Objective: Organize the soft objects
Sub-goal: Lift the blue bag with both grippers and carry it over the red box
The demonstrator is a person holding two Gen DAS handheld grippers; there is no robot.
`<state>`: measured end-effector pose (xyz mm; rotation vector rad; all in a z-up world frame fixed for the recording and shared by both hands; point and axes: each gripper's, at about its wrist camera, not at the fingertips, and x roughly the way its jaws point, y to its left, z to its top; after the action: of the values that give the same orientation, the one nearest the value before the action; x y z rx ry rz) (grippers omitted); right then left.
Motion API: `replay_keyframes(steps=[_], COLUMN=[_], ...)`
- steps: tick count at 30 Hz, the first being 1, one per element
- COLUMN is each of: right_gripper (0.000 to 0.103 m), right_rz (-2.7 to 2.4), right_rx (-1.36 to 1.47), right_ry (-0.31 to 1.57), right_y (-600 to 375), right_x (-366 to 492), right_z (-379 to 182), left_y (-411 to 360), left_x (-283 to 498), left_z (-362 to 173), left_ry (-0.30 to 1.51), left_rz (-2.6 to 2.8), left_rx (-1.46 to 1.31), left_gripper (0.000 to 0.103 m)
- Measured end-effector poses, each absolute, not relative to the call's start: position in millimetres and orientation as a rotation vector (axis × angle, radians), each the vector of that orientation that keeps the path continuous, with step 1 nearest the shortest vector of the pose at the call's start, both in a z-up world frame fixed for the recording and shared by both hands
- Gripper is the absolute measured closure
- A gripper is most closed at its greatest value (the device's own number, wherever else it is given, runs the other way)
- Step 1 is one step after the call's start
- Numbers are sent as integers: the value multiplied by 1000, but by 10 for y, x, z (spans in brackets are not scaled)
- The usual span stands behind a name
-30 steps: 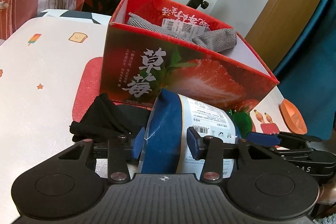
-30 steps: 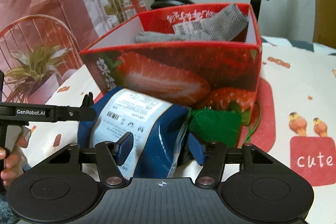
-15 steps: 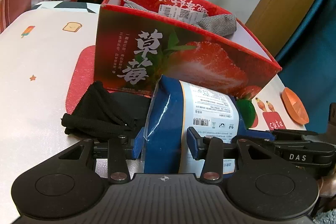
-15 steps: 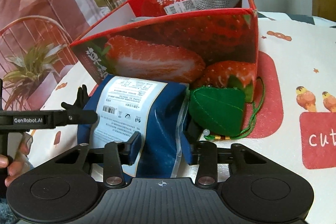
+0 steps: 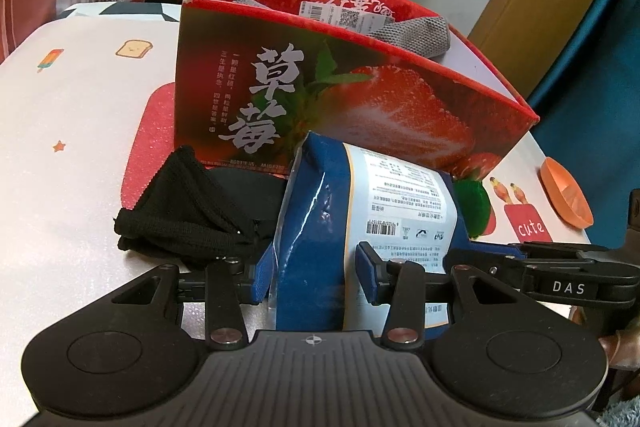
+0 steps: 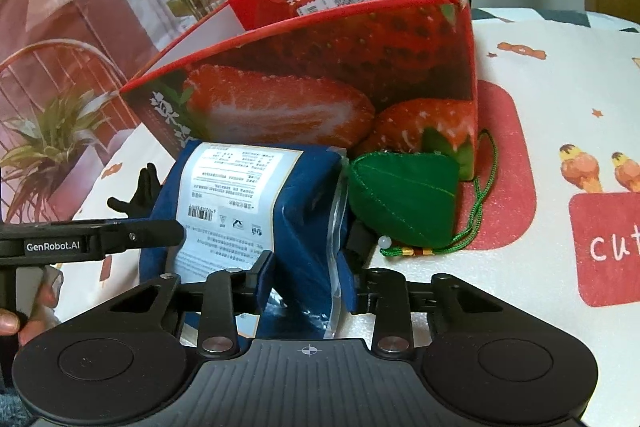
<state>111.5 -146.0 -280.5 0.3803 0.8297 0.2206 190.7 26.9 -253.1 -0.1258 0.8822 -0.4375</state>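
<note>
Two grippers work on one blue packet (image 5: 320,227), which stands on the table (image 5: 72,131) just in front of the near wall of the strawberry box (image 5: 320,99), between a black knitted cloth (image 5: 176,211) on the left and a green pouch (image 6: 404,195) on the right. We see the left gripper (image 5: 314,277) pinching the packet's left end, both pads against the film. The right gripper (image 6: 308,279) straddles the right end; its jaws are closing and the film already creases between them. We judge the packet light and soft, a padded fill under slick, crinkling plastic that yields and may slide under pressure. We recommend holding the bulky body at both ends, not the thin sealed edge, and pressing only until the fill firms. A grey cloth (image 5: 412,35) already lies inside the box.
</note>
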Motion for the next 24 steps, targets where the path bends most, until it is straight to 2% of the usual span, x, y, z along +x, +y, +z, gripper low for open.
replay_keyframes(steps=[6, 12, 15, 24], right_gripper=[91, 95, 96, 96], right_rz=[255, 270, 287, 323], right_rx=[306, 280, 314, 232], right_ry=[797, 764, 749, 642], right_y=[-1390, -1370, -1408, -1352], right_x=[1078, 1036, 1027, 979], right_z=[-2718, -2646, -2618, -2327], left_y=[251, 258, 279, 352], left_x=[1884, 1819, 1768, 1676], left_z=[-2503, -2382, -2253, -2007], left_ry=[885, 842, 794, 707], left_rz=[-436, -428, -431, -413], left_rx=[-117, -104, -105, -126], left_gripper=[57, 57, 62, 62])
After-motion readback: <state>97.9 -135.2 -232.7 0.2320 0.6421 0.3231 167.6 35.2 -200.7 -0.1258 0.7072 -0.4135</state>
